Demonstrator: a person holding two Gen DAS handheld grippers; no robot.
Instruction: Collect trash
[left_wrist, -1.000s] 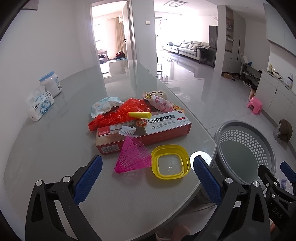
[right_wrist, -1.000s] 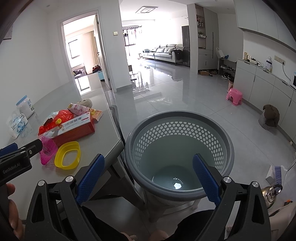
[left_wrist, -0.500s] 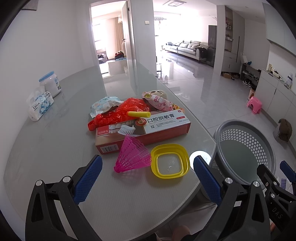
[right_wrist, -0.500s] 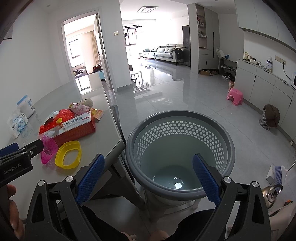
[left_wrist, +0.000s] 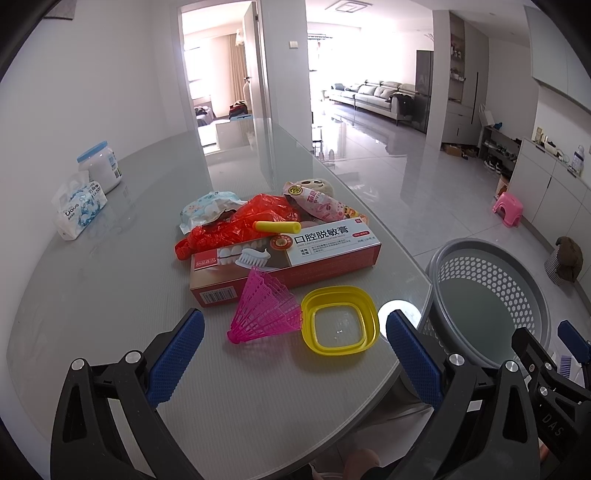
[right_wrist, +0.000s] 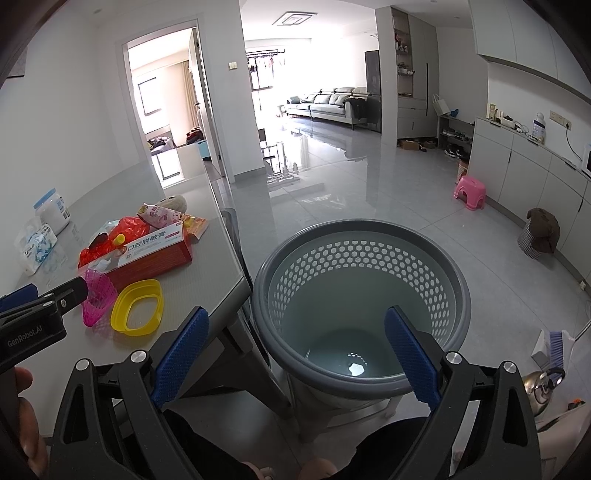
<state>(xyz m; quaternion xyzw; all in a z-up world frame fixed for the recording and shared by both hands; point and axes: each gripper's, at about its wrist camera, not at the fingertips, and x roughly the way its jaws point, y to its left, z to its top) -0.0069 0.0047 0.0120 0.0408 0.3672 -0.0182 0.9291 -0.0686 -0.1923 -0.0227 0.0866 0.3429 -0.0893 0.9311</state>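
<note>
Nothing moved; toothpaste box (left_wrist: 284, 260) long axis left-right, barcode end left.

We hold both claws wide apart and empty — the left claw (left_wrist: 295, 354) level and pointing forward, the right claw (right_wrist: 296, 354) tipped a little downward. Our left hand (right_wrist: 22, 417) grips its handle, a thumb showing at the edge of the right wrist view — blue pads (left_wrist: 177, 360) face inward.
</note>
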